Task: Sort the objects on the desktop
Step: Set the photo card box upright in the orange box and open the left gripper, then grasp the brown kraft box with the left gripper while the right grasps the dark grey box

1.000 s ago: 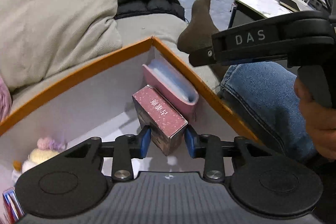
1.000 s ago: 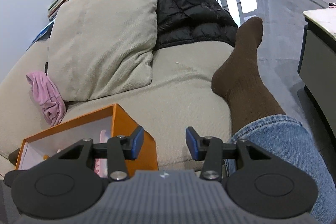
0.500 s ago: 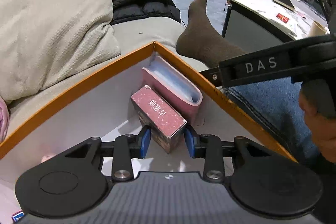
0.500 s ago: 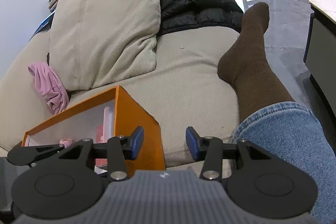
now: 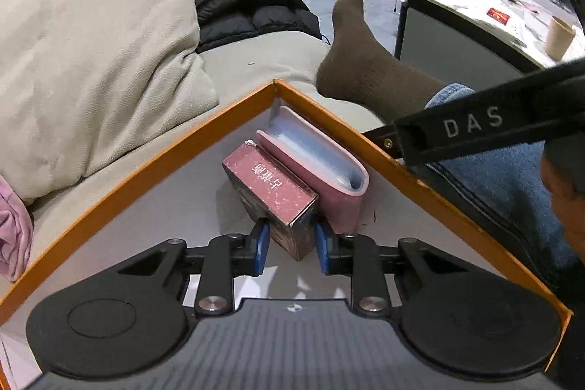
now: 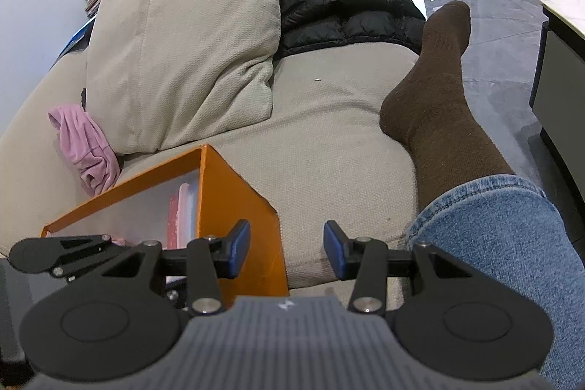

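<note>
- Left tongs (image 5: 290,245) pinch the near end of the maroon speckled box (image 5: 270,187), one blue pad on each side face, inside the orange box (image 5: 153,167); only that near corner sits between the pads, so the grip looks shallow.
- Should the pads slacken or the wrist twist, the maroon speckled box could pivot out and tip over onto the floor of the orange box.
- Right tongs (image 6: 287,249) are spread wide with nothing between them, hanging over the sofa cushion (image 6: 329,141) just right of the orange box's outer wall; the left pad sits close to that wall, so a drift leftwards might nudge the orange box.
- Just beyond the left tongs, the pink card holder (image 5: 321,167) stands on edge, touching the far-right side of the maroon speckled box and leaning towards the corner. Pushing forward would probably shove it harder against the wall or topple it.
- Right of the left tongs, the other tool's black arm crosses above the orange rim; a careless lift could clip it.
- Farther off lie the beige pillow (image 5: 95,61) and the brown sock (image 5: 362,61); the orange box rests on soft upholstery, which I judge makes it liable to rock under downward pressure.
</note>
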A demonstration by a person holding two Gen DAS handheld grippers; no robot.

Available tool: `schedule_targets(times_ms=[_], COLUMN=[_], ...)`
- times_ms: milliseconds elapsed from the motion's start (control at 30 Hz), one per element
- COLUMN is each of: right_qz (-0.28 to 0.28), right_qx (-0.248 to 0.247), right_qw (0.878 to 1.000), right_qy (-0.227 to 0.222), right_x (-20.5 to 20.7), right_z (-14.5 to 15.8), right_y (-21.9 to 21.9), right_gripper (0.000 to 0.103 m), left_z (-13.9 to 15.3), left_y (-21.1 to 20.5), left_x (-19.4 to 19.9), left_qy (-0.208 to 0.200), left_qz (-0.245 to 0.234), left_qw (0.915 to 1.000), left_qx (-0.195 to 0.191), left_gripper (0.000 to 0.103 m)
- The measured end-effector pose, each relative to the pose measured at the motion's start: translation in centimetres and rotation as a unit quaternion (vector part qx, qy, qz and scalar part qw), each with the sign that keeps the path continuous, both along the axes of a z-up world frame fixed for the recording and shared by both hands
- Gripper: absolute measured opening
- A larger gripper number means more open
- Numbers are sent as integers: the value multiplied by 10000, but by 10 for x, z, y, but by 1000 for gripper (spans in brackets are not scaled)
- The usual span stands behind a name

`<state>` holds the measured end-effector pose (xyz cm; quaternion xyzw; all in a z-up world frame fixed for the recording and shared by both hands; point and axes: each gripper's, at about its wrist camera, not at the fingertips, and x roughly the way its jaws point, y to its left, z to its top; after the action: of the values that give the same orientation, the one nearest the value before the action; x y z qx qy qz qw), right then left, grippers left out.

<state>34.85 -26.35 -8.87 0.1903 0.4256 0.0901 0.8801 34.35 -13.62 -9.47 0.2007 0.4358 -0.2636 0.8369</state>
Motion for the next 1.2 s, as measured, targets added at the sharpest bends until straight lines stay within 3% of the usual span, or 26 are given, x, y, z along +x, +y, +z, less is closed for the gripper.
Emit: schedule_targets(times_ms=[367, 633, 733, 933, 1067, 1100, 1133, 1200], right_qz=[96, 439, 575, 1251, 1707, 1778, 1846, 1888], right_qx=[-381, -504, -513, -779, -1144, -1195, -1248, -1316], right_qw=[9981, 9831, 9796, 9741, 9702, 9704, 9707, 9712], right_qy=[-477, -1706, -1856, -1718, -1282, -1114, -895, -625], right_x=[-21, -112, -145, -206, -234, -239, -244, -252], right_z=[17, 54, 62, 56, 37, 31, 24, 13], right_y=[7, 12, 11, 20, 33, 34, 36, 37], right_gripper=[47, 47, 48, 57, 57, 55, 54, 40], left_z=[23, 91, 106, 92, 70, 64, 60, 50], left_y=[19, 55, 71, 98, 109, 109, 109, 105], left_x=[-22, -101, -133, -191, -227, -238, -246, -264], left_qy=[98, -411, -425, -48, 267, 316, 351, 453], left_qz=[398, 694, 856, 1250, 1393, 1431, 1421, 1336], left_qw=[9991, 9929, 9895, 9829, 9789, 9779, 9777, 9787], left_qx=[-99, -876, -1087, -1352, -1472, -1491, -1505, -1491], left_gripper=[30, 30, 30, 31, 41, 52, 56, 57])
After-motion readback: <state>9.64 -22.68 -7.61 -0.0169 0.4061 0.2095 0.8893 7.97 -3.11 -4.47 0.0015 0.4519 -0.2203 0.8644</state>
